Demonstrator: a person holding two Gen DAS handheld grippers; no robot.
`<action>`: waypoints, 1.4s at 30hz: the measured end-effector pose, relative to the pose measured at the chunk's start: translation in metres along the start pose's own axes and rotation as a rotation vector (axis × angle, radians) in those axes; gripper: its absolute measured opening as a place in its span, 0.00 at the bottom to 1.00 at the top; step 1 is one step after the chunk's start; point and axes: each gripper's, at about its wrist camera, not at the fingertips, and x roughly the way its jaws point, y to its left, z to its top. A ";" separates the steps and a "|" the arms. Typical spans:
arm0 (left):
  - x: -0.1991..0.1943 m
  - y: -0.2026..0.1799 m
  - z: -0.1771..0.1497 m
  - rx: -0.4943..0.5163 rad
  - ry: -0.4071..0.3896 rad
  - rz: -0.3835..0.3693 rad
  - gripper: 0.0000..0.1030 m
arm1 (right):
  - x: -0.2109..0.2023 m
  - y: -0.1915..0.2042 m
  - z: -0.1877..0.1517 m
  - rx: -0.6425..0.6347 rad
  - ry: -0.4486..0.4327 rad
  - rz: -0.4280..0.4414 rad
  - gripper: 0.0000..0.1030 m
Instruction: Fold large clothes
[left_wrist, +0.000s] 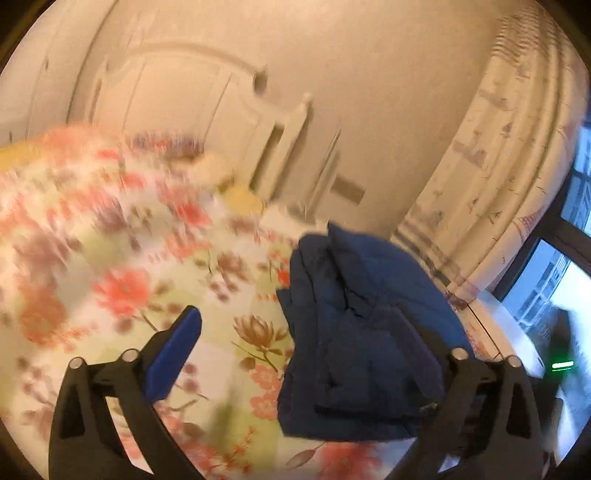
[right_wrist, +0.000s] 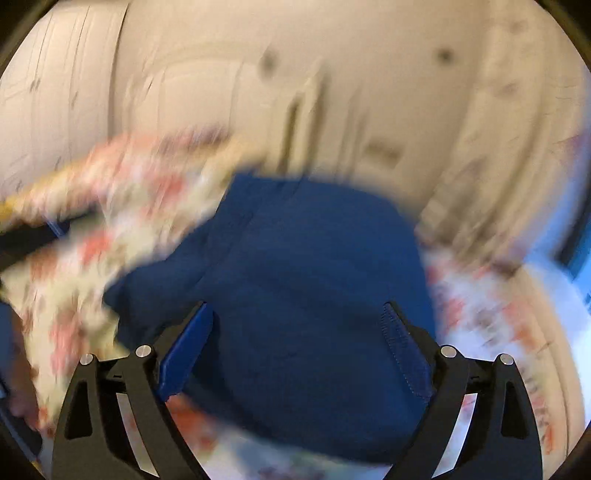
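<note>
A: Where is the dark blue quilted garment (left_wrist: 354, 332) found at this moment?

B: It is seen as a folded bundle lying on the bed with the flowered cover of pink, green and white (left_wrist: 122, 266). In the left wrist view it is placed toward the right edge of the bed, on the side of the pale printed curtain (left_wrist: 491, 177) and the window (left_wrist: 569, 266). The white carved headboard (left_wrist: 177, 96) is seen far behind it.

A: And how are the grippers held?

B: The left gripper (left_wrist: 306, 343) is spread wide. One blue pad (left_wrist: 173, 354) is seen over the bare cover, and the other finger is over the garment, so nothing is pinched. The right gripper (right_wrist: 299, 350) is also spread, with the garment lying under and between its fingers (right_wrist: 186, 356); no pressing of the pads on the cloth is seen. Both views are blurred.

A: Which step is judged to be in hand?

B: It seems that the bundle is released and only a last tidying is left, although this cannot be said with certainty.

A: How is it done well?

B: The layers should be checked before anything is gripped again. If an edge is sticking out, only that edge should be taken, close to its corner, and laid flat. The bundle should not be dragged, because the flowered cover can be pulled into wrinkles with it. As it lies near the right edge of the bed, any pushing is better directed toward the middle.
</note>
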 end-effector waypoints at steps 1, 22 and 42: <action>-0.013 -0.005 0.002 0.061 -0.019 0.011 0.98 | -0.001 0.004 -0.003 -0.009 -0.001 -0.010 0.86; -0.170 -0.105 -0.040 0.424 -0.072 0.065 0.98 | -0.254 -0.036 -0.111 0.269 -0.328 -0.052 0.95; -0.153 -0.096 -0.066 0.413 0.011 0.090 0.98 | -0.214 0.004 -0.127 0.196 -0.211 -0.055 0.95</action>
